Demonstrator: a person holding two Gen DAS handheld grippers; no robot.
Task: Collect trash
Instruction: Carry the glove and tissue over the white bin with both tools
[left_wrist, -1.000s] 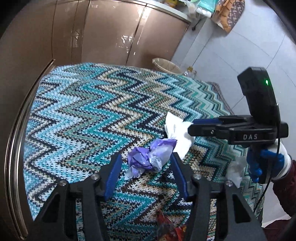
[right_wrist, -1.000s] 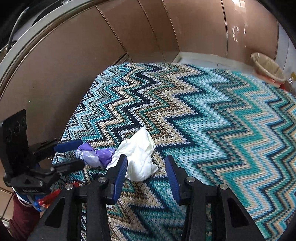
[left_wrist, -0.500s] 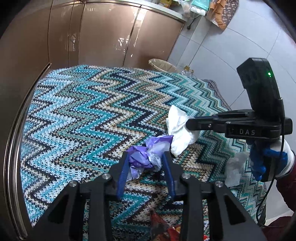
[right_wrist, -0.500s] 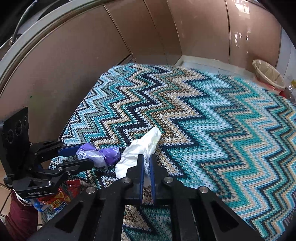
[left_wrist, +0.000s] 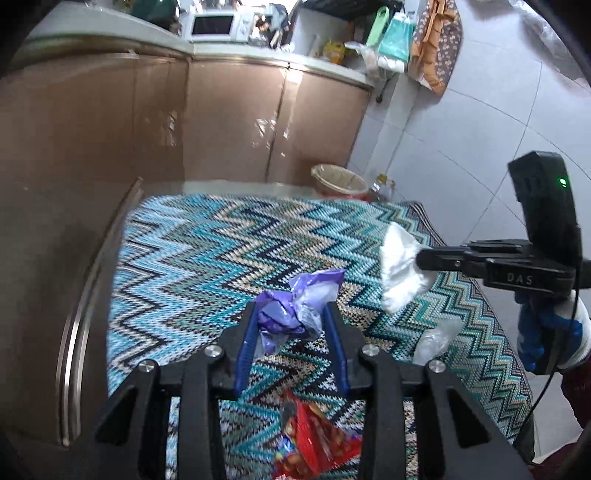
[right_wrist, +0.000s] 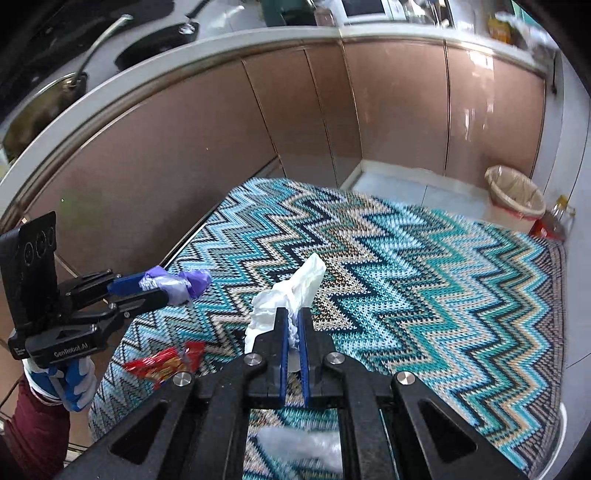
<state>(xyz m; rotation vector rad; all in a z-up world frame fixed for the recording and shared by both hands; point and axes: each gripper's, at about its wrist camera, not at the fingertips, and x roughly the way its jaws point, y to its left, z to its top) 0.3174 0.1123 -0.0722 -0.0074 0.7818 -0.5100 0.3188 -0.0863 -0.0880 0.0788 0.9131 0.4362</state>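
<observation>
Clamping purple wrapper (left_wrist: 291, 310), left gripper (left_wrist: 291, 325) raised level, right gripper (right_wrist: 293, 328) pinching white tissue (right_wrist: 291, 295) aloft

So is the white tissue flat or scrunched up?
Scrunched up: the tissue is a crumpled wad pinched in the right claw.

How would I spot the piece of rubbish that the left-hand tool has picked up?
Find the zigzag-patterned blue cloth below the brown cabinets. Above its near end, the left gripper pinches a crumpled purple wrapper. Its neighbours differ in colour: the white tissue in the right gripper, and a red snack packet lying on the cloth.
</observation>
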